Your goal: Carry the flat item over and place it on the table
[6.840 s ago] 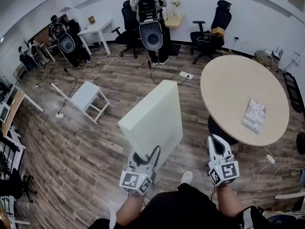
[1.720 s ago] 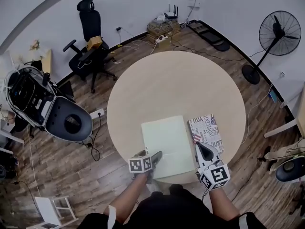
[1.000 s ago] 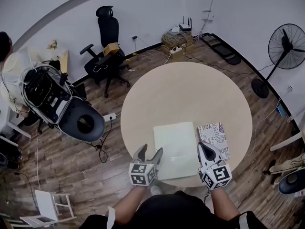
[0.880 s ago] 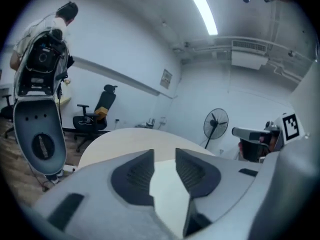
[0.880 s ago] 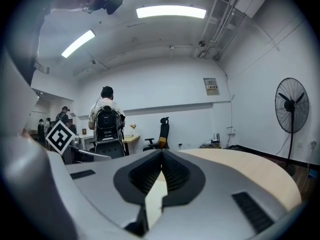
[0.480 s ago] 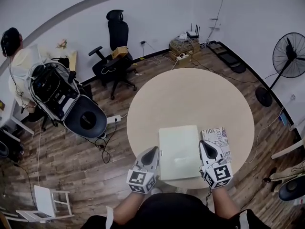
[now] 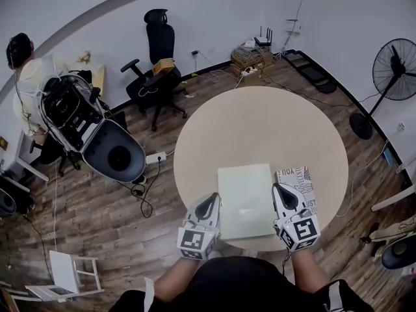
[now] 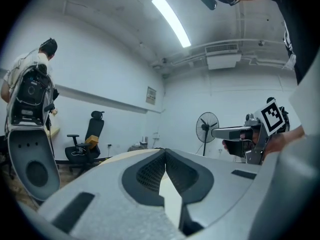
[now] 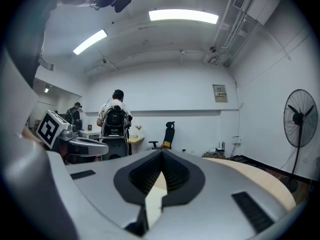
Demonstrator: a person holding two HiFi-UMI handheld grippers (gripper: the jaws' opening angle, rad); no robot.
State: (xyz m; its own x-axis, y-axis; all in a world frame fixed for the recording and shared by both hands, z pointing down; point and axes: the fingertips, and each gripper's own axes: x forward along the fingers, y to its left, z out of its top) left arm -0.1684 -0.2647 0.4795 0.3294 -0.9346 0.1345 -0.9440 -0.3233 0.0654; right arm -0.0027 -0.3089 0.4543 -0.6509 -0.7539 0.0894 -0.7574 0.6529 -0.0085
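Two sets of fingers are closed on nothing: your left gripper [image 7: 210, 202] and right gripper [image 7: 282, 194] flank the flat panel [image 7: 246, 197], lying on the counter [image 7: 260, 122] near you. It looks light and stiff; pinch a side edge.

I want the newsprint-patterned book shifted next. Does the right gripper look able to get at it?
Probably yes: in the head view the right gripper sits over the left edge of the newsprint-patterned book, with nothing between them. Its shut jaws would need to open first.
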